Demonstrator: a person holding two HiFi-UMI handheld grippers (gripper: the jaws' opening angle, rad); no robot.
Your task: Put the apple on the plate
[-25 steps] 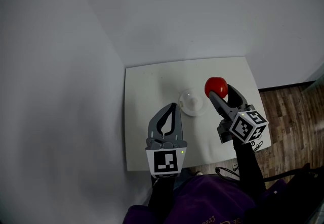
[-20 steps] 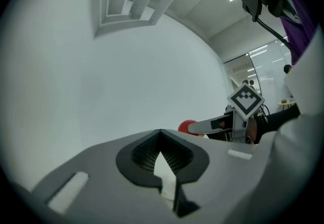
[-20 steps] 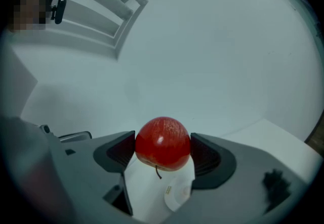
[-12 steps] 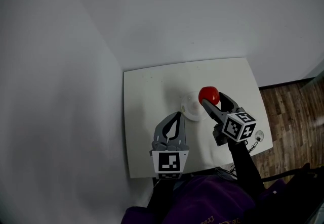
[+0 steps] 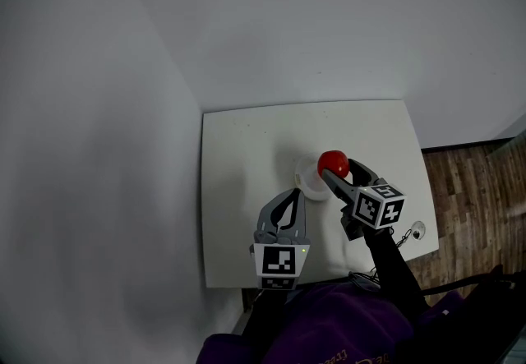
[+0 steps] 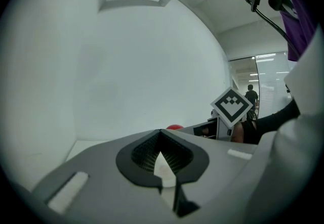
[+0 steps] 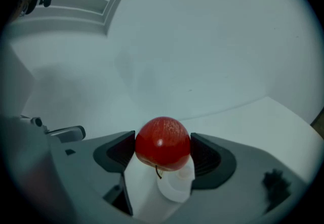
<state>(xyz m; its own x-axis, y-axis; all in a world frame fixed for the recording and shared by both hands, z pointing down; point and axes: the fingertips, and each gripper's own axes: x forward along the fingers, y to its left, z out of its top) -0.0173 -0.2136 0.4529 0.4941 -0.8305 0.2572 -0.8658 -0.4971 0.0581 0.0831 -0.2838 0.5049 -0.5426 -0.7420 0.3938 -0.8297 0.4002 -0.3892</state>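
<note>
The bench is boxed in by the left wall and the back wall, so I can only come in over the front edge or the right side, above the wood floor. The bare top left of and behind the plate is free, but my left gripper, jaws together, sits just beside the plate's near-left rim and closes that side. My right gripper, clamped on the apple, fills the room over the plate's right part, and a small round object lies near the bench's right front corner.
</note>
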